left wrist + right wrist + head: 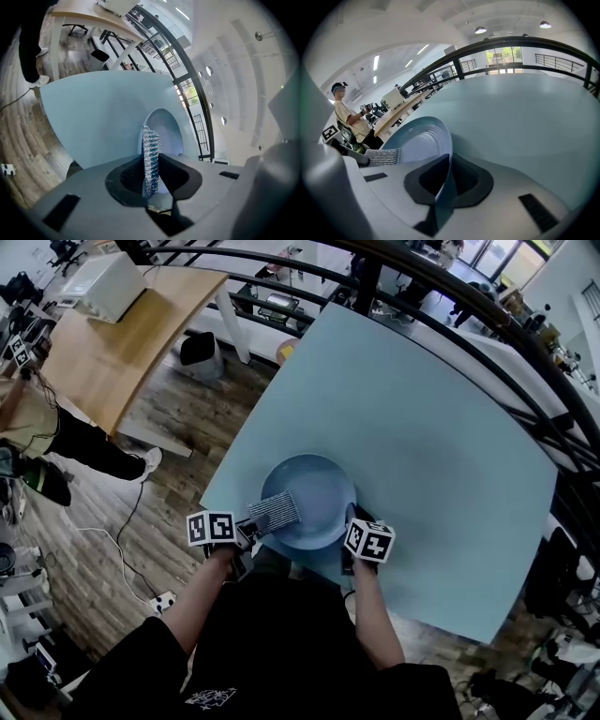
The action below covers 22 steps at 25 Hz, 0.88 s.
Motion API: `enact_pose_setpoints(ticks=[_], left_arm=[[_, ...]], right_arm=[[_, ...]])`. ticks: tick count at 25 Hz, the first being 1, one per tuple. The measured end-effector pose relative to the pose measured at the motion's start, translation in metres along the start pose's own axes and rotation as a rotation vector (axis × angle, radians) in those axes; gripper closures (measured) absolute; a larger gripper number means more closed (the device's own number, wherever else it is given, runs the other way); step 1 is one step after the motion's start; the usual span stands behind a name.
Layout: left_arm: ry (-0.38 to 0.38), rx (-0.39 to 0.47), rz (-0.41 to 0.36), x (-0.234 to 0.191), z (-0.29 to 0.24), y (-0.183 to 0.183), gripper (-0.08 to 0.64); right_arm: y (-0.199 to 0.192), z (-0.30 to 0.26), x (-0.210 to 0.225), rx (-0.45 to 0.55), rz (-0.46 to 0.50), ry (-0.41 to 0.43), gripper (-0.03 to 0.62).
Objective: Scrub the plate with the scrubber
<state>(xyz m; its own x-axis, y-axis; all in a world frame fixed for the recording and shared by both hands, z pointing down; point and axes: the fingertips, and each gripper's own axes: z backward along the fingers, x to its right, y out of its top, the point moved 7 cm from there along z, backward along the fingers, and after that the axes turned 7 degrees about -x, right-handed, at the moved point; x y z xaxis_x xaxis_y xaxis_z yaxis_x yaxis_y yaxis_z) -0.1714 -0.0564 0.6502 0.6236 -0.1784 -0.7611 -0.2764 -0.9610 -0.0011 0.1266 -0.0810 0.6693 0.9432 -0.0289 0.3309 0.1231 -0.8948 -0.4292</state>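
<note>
A pale blue plate [314, 493] lies near the front edge of the light blue table [422, 427]. My left gripper [251, 528] is shut on a flat silver mesh scrubber [274, 512], which lies over the plate's left part. In the left gripper view the scrubber [150, 159] stands edge-on between the jaws, with the plate [166, 131] beyond it. My right gripper [352, 524] is shut on the plate's near right rim. In the right gripper view the plate [419, 140] runs up from between the jaws, and the scrubber [383, 156] shows at its left.
A wooden desk [112, 343] with a white box stands at the far left. A person [42, 432] stands beside it on the wood floor. A black railing [450, 296] curves behind the table. A cable and a socket strip [161, 600] lie on the floor at the left.
</note>
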Motion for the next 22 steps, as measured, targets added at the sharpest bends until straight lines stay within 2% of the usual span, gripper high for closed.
enact_pose_setpoints(ticks=[15, 22], left_arm=[[-0.017, -0.153, -0.127, 0.024, -0.025, -0.028, 0.477], [-0.033, -0.172, -0.150, 0.038, -0.039, -0.024, 0.477]], right_arm=[[0.001, 0.000, -0.001, 0.005, 0.007, 0.005, 0.571], [0.003, 0.001, -0.003, 0.007, 0.004, -0.001, 0.571]])
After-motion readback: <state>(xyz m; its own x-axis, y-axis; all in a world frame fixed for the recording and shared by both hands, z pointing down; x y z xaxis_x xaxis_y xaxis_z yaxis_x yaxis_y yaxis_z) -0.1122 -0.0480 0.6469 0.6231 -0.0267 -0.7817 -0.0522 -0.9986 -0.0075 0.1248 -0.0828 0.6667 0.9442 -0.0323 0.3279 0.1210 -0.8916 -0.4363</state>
